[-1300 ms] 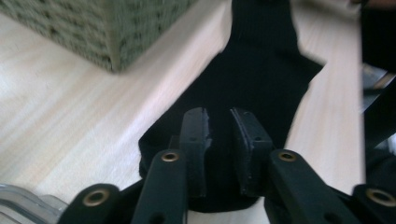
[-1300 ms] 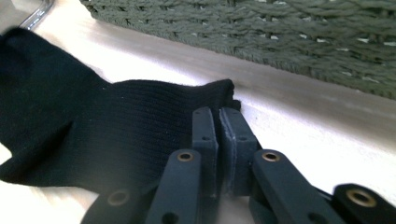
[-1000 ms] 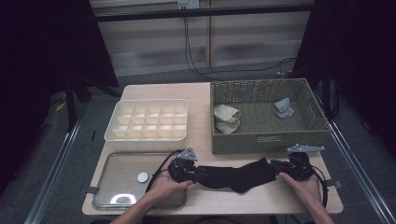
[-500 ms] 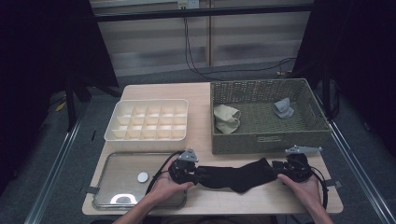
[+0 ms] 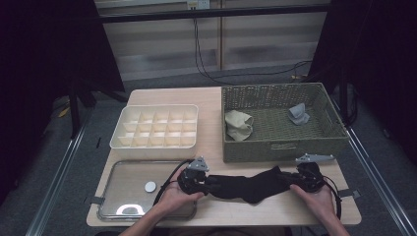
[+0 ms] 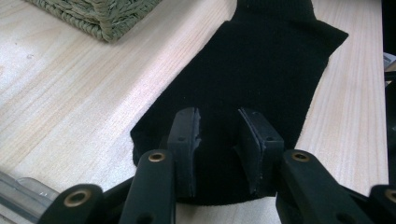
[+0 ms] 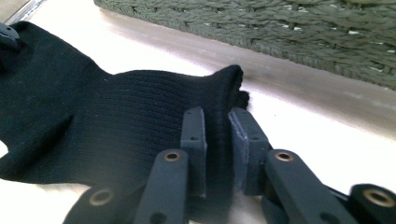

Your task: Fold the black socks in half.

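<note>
Black sock (image 5: 246,184) on pale wood table (image 5: 211,147); olive-green woven basket (image 5: 282,147) far right; cream divided tray (image 5: 156,142) far left; black gripper jaws

Dim room, grey floor (image 5: 59,162), pale wooden table (image 5: 211,98).

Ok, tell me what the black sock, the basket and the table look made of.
Black sock: knitted fabric, matte, fine ribs visible.
Basket: woven fibre, olive green, probably wicker or paper cord; plaited strands show.
Table: pale wood or wood-look laminate, smooth, with grain lines.
</note>
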{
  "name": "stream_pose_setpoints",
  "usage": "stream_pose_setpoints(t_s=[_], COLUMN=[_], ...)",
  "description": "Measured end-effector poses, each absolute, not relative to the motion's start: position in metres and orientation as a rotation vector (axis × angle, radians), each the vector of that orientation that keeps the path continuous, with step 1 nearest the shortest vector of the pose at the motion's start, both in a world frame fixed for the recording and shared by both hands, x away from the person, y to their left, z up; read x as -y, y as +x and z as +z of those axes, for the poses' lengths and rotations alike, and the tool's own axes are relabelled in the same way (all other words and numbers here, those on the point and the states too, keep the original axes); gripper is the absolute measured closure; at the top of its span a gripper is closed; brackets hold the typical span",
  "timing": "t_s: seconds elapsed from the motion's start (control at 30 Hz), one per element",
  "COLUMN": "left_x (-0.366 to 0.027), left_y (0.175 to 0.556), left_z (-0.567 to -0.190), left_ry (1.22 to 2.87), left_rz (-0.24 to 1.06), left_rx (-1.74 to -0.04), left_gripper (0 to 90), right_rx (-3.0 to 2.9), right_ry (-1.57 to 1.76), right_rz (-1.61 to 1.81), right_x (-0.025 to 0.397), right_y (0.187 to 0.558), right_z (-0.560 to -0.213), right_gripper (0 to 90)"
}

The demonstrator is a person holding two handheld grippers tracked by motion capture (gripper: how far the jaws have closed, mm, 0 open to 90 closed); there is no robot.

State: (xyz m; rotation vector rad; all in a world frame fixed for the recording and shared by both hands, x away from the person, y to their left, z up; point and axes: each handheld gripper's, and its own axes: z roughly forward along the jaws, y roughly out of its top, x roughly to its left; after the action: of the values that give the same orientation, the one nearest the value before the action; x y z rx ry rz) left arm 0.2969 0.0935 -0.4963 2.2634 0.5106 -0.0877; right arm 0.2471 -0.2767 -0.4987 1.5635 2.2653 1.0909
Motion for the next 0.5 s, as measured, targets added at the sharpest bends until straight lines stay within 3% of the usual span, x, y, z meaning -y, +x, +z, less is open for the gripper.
stream_pose_setpoints(t_s=[0.5], left_x=[-0.0921], left_y=[0.2955], left_z=[-0.4958], left_ry=[2.271], left_rz=[-0.083], left_rx=[-0.512], left_gripper=[65.9], right_rx=[-2.216], right_ry=[1.608], right_rz=[1.242], right_x=[0.2846], right_y=[0.2455], right_z=[-0.492], right_gripper=[82.7])
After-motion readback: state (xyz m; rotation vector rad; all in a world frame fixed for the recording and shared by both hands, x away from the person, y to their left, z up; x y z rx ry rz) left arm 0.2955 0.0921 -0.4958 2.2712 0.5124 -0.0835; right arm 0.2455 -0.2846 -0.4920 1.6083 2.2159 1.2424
